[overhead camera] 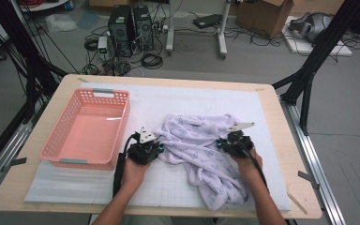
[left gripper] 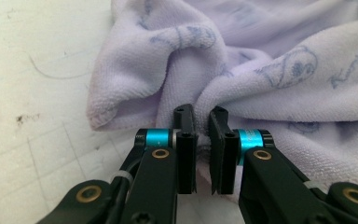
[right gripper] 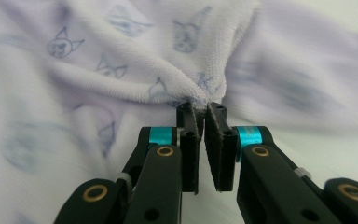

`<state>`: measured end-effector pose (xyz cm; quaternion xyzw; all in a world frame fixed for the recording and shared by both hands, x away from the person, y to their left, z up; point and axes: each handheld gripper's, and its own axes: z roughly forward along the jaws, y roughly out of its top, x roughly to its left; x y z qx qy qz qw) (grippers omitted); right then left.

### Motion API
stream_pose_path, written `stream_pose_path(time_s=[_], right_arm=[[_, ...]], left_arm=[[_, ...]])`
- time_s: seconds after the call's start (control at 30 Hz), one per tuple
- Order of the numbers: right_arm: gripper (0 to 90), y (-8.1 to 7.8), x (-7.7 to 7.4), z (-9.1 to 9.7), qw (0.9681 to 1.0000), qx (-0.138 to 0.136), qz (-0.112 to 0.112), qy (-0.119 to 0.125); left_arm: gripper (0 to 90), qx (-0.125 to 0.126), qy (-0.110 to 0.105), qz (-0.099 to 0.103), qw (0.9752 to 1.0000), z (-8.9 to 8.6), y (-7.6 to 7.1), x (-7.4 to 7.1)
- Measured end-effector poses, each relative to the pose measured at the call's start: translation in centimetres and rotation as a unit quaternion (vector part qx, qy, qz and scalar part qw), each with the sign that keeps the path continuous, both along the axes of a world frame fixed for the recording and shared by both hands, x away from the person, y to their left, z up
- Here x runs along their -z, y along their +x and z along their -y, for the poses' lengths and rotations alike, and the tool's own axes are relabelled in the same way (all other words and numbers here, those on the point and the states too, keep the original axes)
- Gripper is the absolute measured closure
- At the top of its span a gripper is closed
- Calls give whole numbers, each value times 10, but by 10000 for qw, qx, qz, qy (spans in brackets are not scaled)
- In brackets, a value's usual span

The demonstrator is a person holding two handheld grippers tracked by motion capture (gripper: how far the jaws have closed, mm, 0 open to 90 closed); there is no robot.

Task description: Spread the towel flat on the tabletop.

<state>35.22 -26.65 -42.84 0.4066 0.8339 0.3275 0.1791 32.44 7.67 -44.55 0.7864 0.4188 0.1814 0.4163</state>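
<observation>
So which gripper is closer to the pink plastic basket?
Left. The left gripper sits just beside the pink plastic basket, pinching the lilac printed towel; the right gripper grips the towel farther away.

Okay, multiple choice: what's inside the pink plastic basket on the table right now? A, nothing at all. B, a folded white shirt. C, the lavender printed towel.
A: the pink plastic basket stands bare inside, while the lavender printed towel lies crumpled on the mat beside it, pinched by both grippers.

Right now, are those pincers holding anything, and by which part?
Each hand-held gripper, left and right, pinches the lilac towel at a bunched edge fold, on opposite sides.
</observation>
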Motion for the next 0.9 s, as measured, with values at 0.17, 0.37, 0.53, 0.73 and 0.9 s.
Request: stream_pose_path(time_s=[0.17, 0.37, 0.53, 0.73, 0.9], right_arm=[[846, 10, -3, 21, 9963, 556, 370, -548], [846, 31, -17, 18, 9914, 950, 815, -384], [807, 35, -22, 15, 9906, 1017, 890, -192], [673, 15, -26, 33, 9902, 1032, 904, 247], [623, -7, -29, 52, 9905, 977, 849, 460]], left_arm=[[830, -96, 132, 160, 9997, 19, 30, -13], [830, -532, -44, 224, 9983, 21, 63, -15], [644, -446, -452, 259, 9976, 22, 57, -14], [454, -73, -621, 395, 9973, 17, 31, -13], [434, 173, -615, 447, 9970, 13, 13, -13]])
